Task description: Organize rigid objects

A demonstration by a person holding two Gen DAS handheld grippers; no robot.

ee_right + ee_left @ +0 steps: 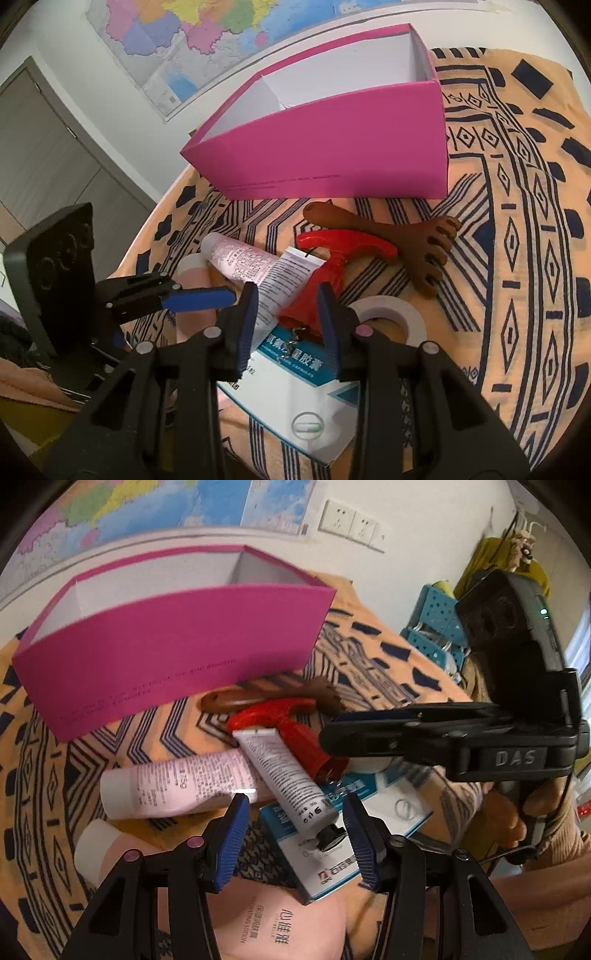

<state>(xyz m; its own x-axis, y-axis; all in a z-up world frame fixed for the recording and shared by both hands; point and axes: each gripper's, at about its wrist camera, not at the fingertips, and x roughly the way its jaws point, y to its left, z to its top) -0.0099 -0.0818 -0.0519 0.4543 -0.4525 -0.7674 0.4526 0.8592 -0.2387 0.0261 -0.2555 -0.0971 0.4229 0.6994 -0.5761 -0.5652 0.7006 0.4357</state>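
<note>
An open pink box (173,642) (332,147) stands at the back of the patterned cloth. In front lies a pile: a white tube (284,775) (280,284), a pink-white tube (173,786) (240,254), a red handled tool (291,731) (332,266), a brown wooden claw massager (406,236) (266,694) and a blue-white medicine box (351,834) (303,387). My left gripper (295,819) is open around the white tube's black cap end. My right gripper (288,317) is open, its fingers on either side of the red tool's lower end.
A pink lotion bottle (273,915) lies under the left gripper. A white tape roll (388,317) sits right of the red tool. The right gripper body (480,731) reaches in over the pile; the left gripper's finger (195,299) shows at left. Blue baskets (439,624) stand beyond the table.
</note>
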